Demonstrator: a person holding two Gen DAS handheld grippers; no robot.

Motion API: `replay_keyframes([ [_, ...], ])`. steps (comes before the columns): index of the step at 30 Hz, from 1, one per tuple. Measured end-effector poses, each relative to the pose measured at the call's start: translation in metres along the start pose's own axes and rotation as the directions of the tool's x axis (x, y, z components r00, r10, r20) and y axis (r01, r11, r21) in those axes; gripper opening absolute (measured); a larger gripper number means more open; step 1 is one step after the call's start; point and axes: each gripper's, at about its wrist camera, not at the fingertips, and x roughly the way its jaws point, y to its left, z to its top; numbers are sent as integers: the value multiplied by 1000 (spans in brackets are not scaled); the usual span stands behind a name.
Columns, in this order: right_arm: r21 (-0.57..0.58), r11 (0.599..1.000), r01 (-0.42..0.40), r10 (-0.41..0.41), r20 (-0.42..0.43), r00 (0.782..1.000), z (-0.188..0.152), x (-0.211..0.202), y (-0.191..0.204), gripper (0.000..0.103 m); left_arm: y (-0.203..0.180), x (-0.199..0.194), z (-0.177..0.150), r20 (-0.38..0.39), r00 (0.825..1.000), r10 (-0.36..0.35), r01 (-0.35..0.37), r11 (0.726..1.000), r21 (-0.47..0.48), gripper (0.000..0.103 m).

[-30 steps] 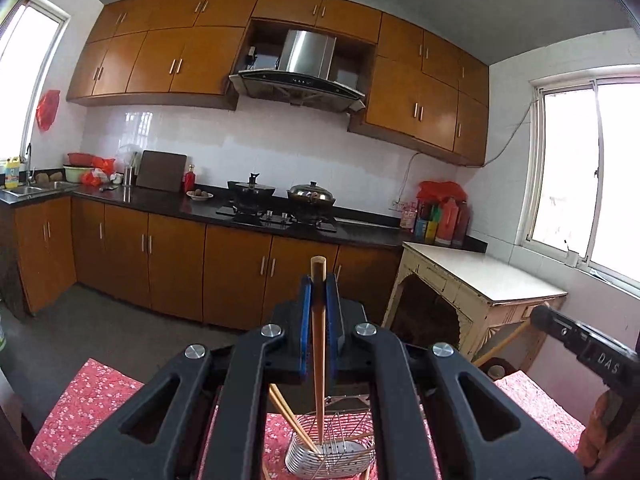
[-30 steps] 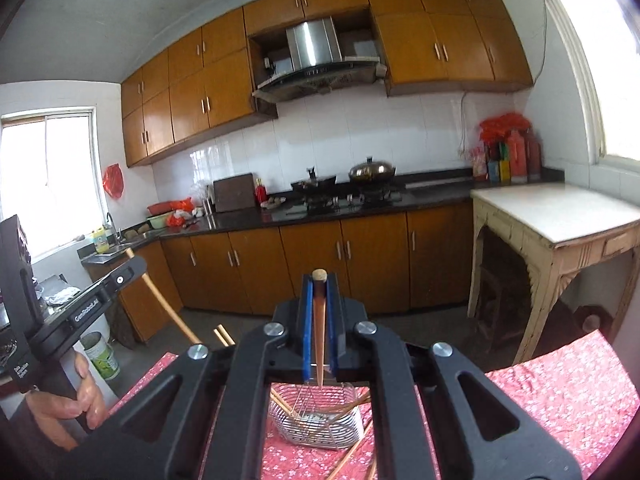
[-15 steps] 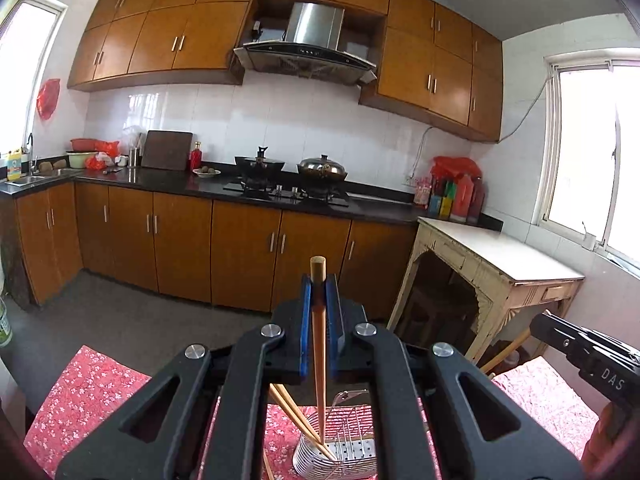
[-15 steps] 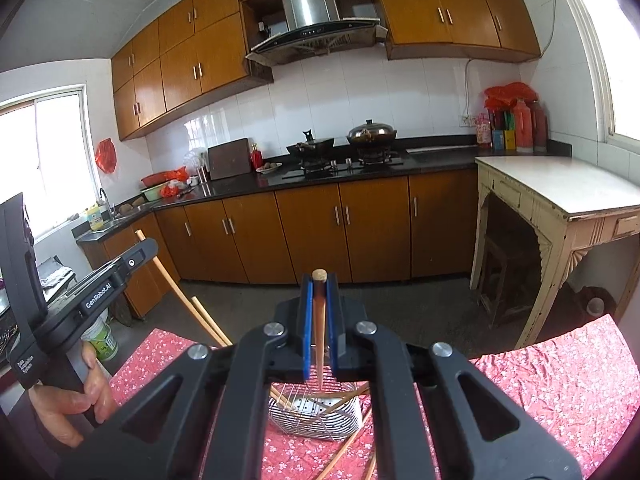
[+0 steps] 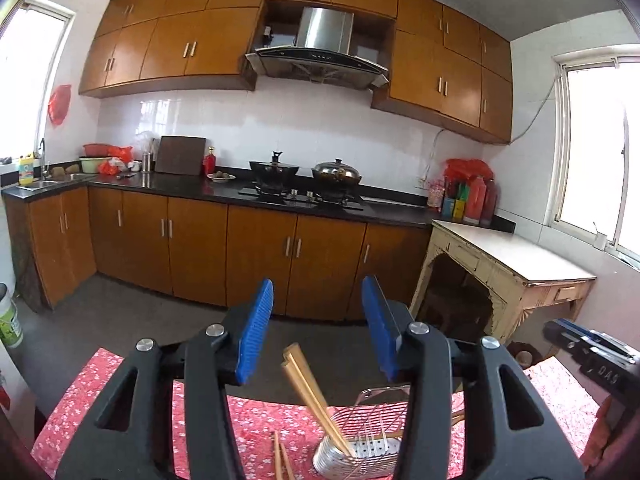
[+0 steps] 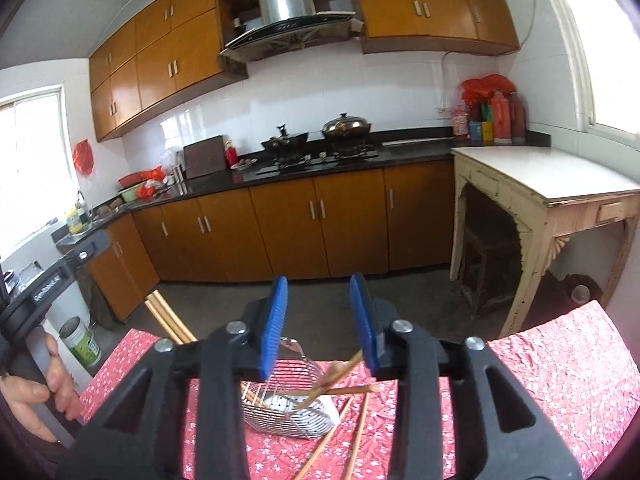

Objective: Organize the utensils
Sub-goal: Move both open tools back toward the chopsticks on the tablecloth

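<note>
A wire utensil basket point(image 5: 360, 446) stands on the red floral tablecloth point(image 5: 120, 384). My left gripper point(image 5: 318, 330) hangs above it, jaws opening, nothing pressed between the blue pads point(image 5: 256, 332). A pair of wooden chopsticks point(image 5: 308, 392) leans out of the basket below them. In the right wrist view my right gripper point(image 6: 321, 322) is above the same basket point(image 6: 288, 404), jaws also opening and empty. Brown chopsticks point(image 6: 340, 376) lean out of the basket to the right, and lighter ones point(image 6: 168, 320) stick out to the left.
Loose chopsticks point(image 6: 340, 432) lie on the cloth in front of the basket. A hand point(image 6: 40, 392) holds the left gripper's body point(image 6: 52, 280) at the left edge. A cream side table point(image 6: 552, 184) stands to the right, beyond the cloth. Brown cabinets point(image 5: 260, 248) line the far wall.
Each gripper was shut on an upright chopstick; now both have let go with jaws apart, and the chopsticks lie in the basket. The right gripper has sunk towards the table.
</note>
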Motion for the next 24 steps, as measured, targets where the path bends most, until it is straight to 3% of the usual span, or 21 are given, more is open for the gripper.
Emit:
replay_keyframes([
  [7,29,998,62,-62,17,998,-14,-29,-26,45,23,-29,-8,-7,1000,28,-28,1000,-14,49],
  [12,29,989,145,-143,-47,989,-57,-35,-48,49,45,-48,-43,-62,998,25,-26,1000,-11,75],
  [15,20,984,178,-174,-139,975,-102,-23,-59,49,58,-48,-81,-133,990,43,-40,999,21,78],
  [18,-4,985,174,-170,-250,953,-155,-4,-62,48,66,-43,-127,-195,977,82,-72,996,56,79],
  [20,-8,990,143,-138,-327,935,-188,8,-60,39,69,-39,-156,-237,966,99,-86,994,64,79],
  [24,4,997,72,-63,-429,901,-237,20,-45,29,61,-30,-207,-390,920,47,1,993,121,79],
])
